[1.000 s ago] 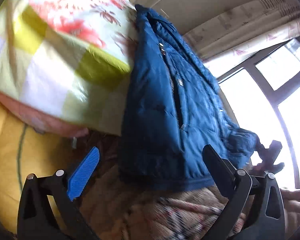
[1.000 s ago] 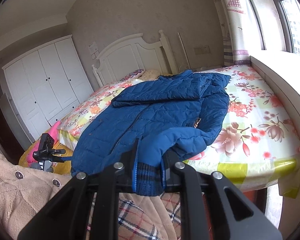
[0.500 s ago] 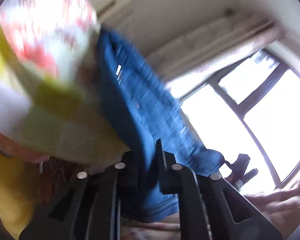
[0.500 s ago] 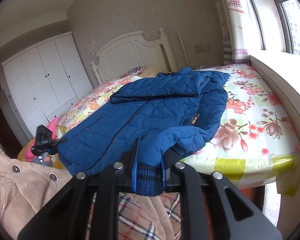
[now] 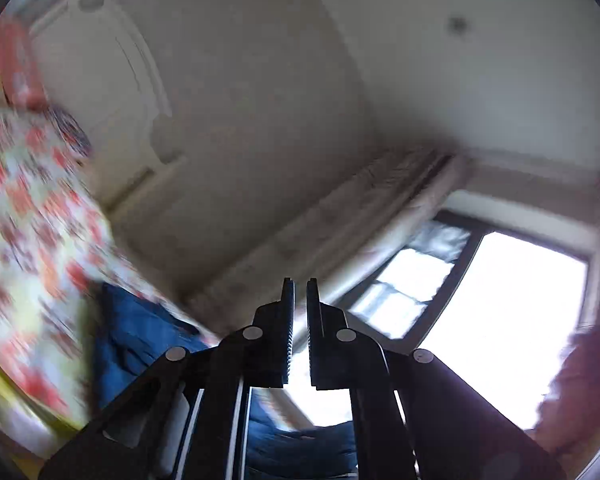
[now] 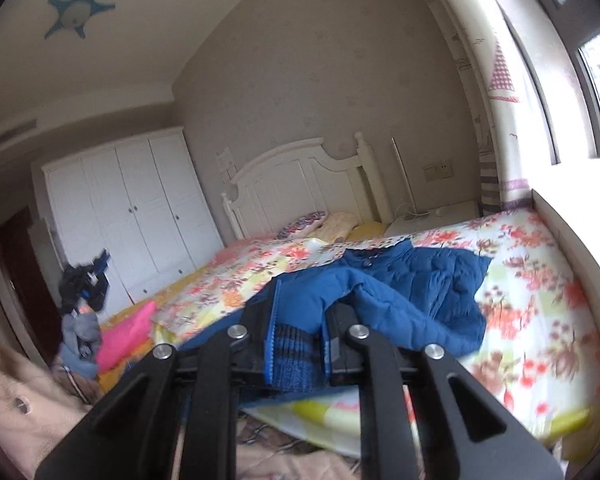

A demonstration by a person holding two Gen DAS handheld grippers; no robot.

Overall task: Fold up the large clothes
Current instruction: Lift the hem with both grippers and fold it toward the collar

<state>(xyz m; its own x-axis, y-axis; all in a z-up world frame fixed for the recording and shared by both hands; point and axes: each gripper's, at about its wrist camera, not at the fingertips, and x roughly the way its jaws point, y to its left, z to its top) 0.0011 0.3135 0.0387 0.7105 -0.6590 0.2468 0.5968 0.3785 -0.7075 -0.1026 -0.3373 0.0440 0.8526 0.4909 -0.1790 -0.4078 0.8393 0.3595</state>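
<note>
Your right gripper (image 6: 298, 344) is pinching the ribbed knit cuff (image 6: 296, 356) of the blue padded jacket (image 6: 400, 292); the cuff fills the gap between the two black fingers (image 6: 256, 332), which press on it from either side. Ahead of that gripper, the rest of the jacket lies bunched on the floral bedsheet (image 6: 540, 300), its quilted body spreading forward and to the right of the fingers. Beyond it stands the white headboard (image 6: 300, 176), with pillows (image 6: 328, 222) at its foot. Far ahead and to the left of the gripper is a white wardrobe (image 6: 132, 208), and a pile of dark clothes (image 6: 86, 284) sits in front of it. A pink item (image 6: 126, 334) lies at the near left corner of the bed. A window (image 6: 596, 64) and patterned curtain (image 6: 496, 92) rise to the right

Your left gripper (image 5: 299, 320) is tilted upward, facing the wall, ceiling and a bright window (image 5: 492, 292). Its fingers are pressed nearly together, with only a thin slit of light between them and nothing visible in that slit. This view is blurred. Blue jacket fabric (image 5: 140, 340) shows below and to the left of the fingers, and more of it passes beneath the gripper's frame; you cannot tell whether the fingers touch it. The floral bedsheet (image 5: 28, 240) fills the far left of this view
</note>
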